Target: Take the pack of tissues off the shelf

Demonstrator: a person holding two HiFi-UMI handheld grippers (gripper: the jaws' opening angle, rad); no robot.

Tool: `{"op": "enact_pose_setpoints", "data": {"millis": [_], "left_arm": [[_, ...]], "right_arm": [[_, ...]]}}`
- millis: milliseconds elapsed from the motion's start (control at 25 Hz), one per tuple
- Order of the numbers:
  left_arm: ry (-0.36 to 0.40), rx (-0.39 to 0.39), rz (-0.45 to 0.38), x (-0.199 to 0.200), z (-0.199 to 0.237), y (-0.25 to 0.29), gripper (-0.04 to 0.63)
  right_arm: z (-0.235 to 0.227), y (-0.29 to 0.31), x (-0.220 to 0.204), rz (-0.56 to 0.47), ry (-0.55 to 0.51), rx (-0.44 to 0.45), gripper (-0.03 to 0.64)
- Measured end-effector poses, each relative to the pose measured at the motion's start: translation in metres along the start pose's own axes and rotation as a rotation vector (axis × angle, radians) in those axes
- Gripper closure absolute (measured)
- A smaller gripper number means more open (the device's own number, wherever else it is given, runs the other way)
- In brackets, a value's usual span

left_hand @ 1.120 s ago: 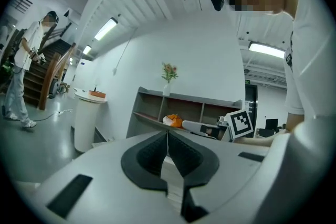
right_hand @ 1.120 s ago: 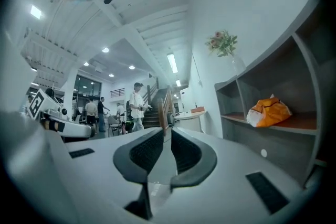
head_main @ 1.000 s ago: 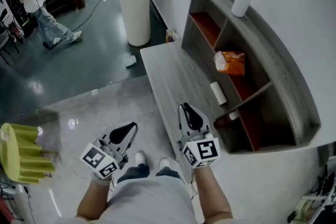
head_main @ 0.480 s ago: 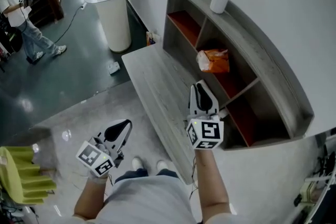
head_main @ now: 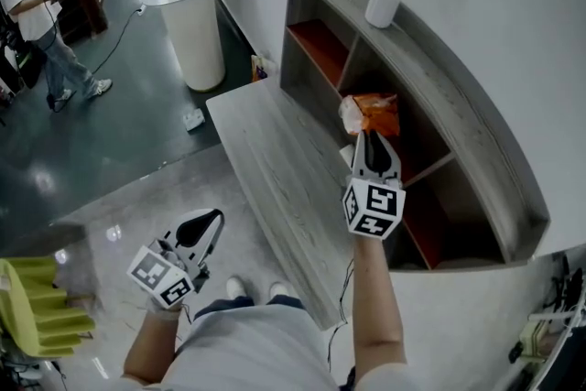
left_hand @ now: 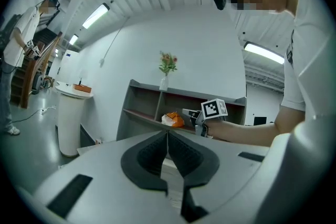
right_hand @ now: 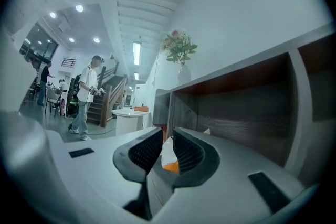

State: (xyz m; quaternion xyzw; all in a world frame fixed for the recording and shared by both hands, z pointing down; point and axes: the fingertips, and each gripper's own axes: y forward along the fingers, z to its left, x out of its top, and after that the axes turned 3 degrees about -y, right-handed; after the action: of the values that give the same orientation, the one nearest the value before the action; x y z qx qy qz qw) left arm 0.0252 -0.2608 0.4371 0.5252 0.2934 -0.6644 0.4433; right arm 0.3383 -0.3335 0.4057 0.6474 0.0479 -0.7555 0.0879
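Jaws opening, the right gripper points at the pack of tissues, ungripped at the front edge of the shelf, middle compartment; light, soft, probably slippery, best pinched across its middle; left gripper has jaws together

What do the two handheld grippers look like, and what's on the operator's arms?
Left gripper and right gripper: light grey shells, black ribbed pads, a white cube of black square markers each. Short white sleeves. Right jaws are opening; the orange-white pack shows through the gap, untouched.
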Motion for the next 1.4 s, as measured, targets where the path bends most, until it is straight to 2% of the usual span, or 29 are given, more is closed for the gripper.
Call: {"op": "enact_pose_setpoints", "data": {"millis": [400, 920, 1200, 1400], "left_arm": [[-0.018, 0.043, 0.026, -0.009, 0.012, 0.007, 0.577], [-0.027, 0.118, 0.025, -0.014, 0.018, -0.008, 0.577], [-0.027, 0.136, 0.023, -0.015, 0.018, -0.011, 0.577], [-0.025, 0.141, 0.013, -0.012, 0.017, -0.014, 0.577]], "right_arm": [[-0.023, 0.049, -0.028, 0.091, -0.042, -0.040, 0.512], [-0.039, 0.089, -0.065, 0.233, -0.035, -0.070, 0.495], [-0.036, 0.090, -0.066, 0.251, -0.056, -0.075, 0.566], [-0.029, 0.086, -0.060, 0.245, -0.066, -0.055, 0.584]]}}
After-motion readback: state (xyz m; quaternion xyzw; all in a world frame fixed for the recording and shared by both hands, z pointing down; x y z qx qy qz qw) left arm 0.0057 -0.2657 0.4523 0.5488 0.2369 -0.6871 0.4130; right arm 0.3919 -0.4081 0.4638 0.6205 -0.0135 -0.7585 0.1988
